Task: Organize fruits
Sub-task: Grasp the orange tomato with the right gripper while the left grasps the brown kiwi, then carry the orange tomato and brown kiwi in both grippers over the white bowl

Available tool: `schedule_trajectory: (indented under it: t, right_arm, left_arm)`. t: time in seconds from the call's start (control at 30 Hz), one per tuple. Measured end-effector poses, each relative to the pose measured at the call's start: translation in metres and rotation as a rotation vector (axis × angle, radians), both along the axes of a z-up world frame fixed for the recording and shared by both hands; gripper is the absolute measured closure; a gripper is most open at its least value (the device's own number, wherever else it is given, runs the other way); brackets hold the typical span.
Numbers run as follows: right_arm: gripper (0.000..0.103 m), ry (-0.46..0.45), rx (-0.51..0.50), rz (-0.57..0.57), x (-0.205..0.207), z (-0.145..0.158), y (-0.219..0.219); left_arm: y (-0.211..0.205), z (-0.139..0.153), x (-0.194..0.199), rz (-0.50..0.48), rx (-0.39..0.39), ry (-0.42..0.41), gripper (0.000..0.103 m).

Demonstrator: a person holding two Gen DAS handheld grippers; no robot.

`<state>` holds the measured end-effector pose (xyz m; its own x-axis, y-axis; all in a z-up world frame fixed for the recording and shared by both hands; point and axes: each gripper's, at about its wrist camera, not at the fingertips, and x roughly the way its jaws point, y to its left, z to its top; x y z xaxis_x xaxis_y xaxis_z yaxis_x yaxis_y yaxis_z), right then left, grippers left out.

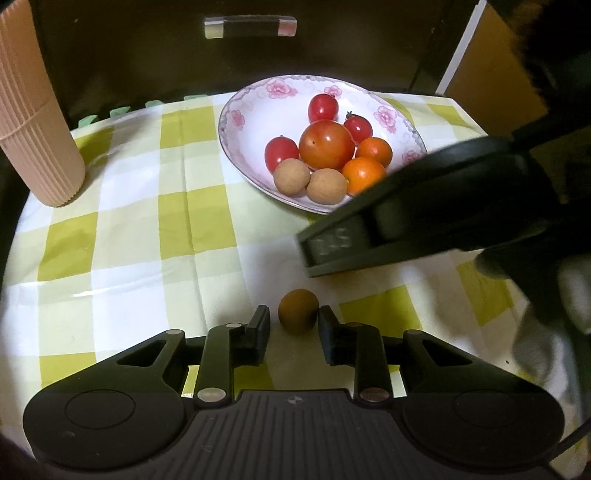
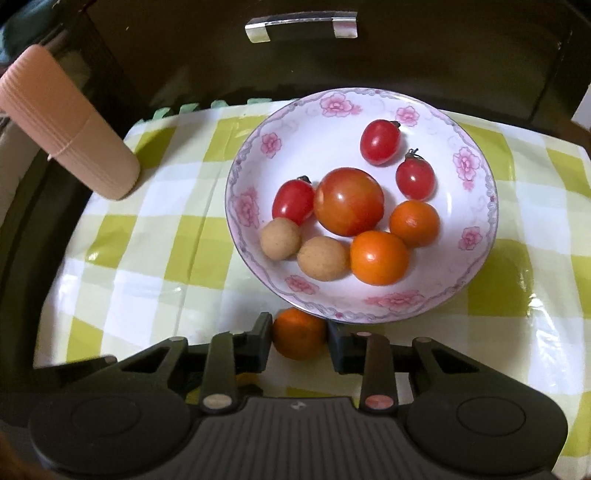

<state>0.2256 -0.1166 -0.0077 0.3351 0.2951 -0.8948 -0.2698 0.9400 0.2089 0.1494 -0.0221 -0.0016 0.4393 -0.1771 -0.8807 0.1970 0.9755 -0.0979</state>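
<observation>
A white floral plate (image 1: pixel 251 110) (image 2: pixel 295 140) holds a big tomato (image 1: pixel 326 144) (image 2: pixel 348 201), three cherry tomatoes, two small oranges and two tan longans. In the left wrist view a brown longan (image 1: pixel 298 311) lies on the checked cloth between the fingers of my left gripper (image 1: pixel 293 325); the right pad touches it, the left pad stands a little off. In the right wrist view my right gripper (image 2: pixel 298 338) is shut on a small orange (image 2: pixel 299 338), held just in front of the plate's near rim. The right gripper's body (image 1: pixel 424 206) also shows in the left wrist view, over the plate's right side.
A ribbed pink cup (image 1: pixel 37 140) (image 2: pixel 70 122) stands on the cloth at the left. A dark cabinet with a metal handle (image 1: pixel 250 26) (image 2: pixel 301 26) rises behind the table. The green-and-white checked cloth (image 1: pixel 147 221) covers the table.
</observation>
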Motion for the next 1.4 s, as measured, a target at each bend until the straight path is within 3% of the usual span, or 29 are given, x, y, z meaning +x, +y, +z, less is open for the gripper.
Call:
schedule_trajectory:
  t: [0.27, 0.67, 1.07, 1.23, 1.4]
  right_arm:
    - [0.072, -0.011, -0.049, 0.027, -0.022, 0.011, -0.038]
    - [0.072, -0.017, 0.001, -0.016, -0.062, 0.005, -0.082]
    - [0.072, -0.006, 0.035, -0.045, -0.058, 0.002, -0.099]
    - [0.072, -0.005, 0.039, -0.04, -0.056, 0.002, -0.098]
    - [0.072, -0.014, 0.038, -0.034, -0.056, 0.004, -0.095]
  left_arm:
    - [-0.002, 0.002, 0.0, -0.006, 0.001, -0.002, 0.066]
    - [-0.007, 0.006, 0.008, 0.009, 0.011, 0.02, 0.067]
    - [-0.018, 0.004, 0.02, 0.029, 0.04, 0.028, 0.056]
    - [-0.022, 0.003, 0.016, 0.013, 0.108, 0.015, 0.071]
    - [-0.021, 0.005, 0.011, 0.007, 0.125, 0.015, 0.073]
